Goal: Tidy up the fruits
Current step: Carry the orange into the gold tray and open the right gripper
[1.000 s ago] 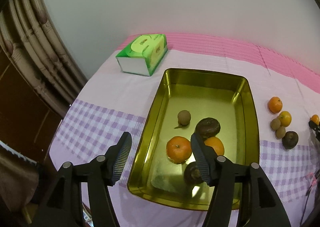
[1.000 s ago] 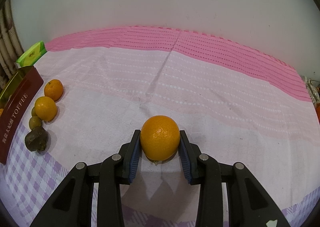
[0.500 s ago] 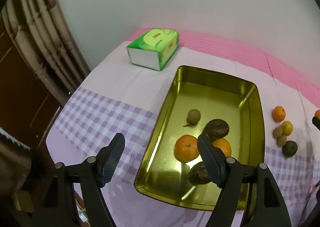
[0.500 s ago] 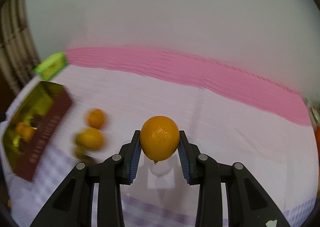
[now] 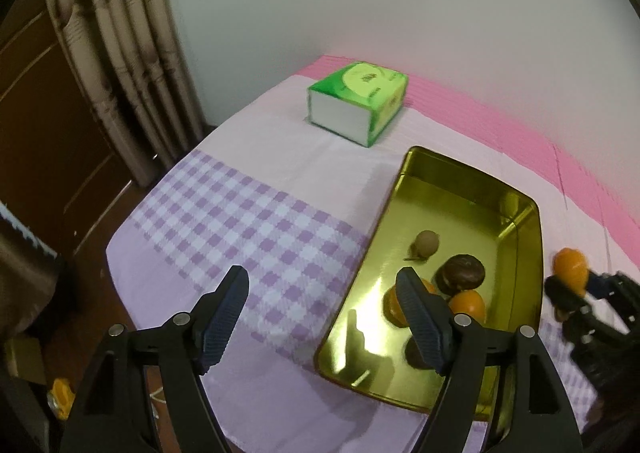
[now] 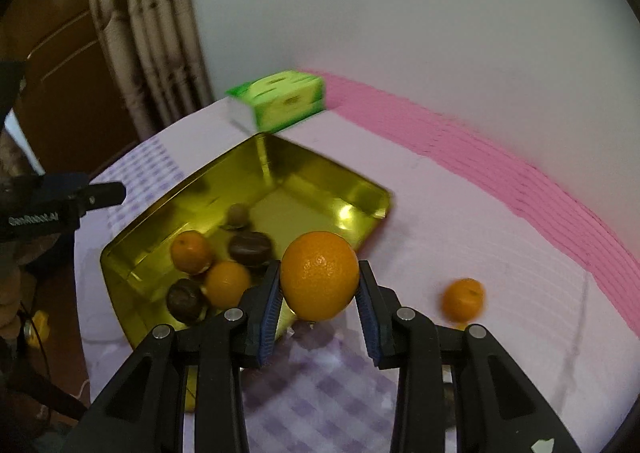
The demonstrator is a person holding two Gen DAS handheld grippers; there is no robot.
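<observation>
My right gripper [image 6: 318, 285] is shut on a large orange [image 6: 320, 275], held in the air over the near right edge of the gold tray [image 6: 308, 173]. Inside the tray lie two oranges [image 6: 227, 283], two dark brown fruits [image 6: 250, 247] and a small tan fruit [image 6: 239, 215]. My left gripper [image 5: 320, 275] is open and empty, above the checked cloth at the tray's [image 5: 472, 177] left rim. In the left wrist view the held orange [image 5: 570, 269] shows at the right edge, just beyond the tray.
A green tissue box [image 5: 358, 101] stands on the cloth behind the tray. One small orange [image 6: 463, 299] lies loose on the cloth to the tray's right. A curtain and a dark wooden door flank the table's left edge.
My right gripper carried the orange left across the cloth to the tray's edge. My left gripper widened its jaws and drifted left, off the fruit in the tray.
</observation>
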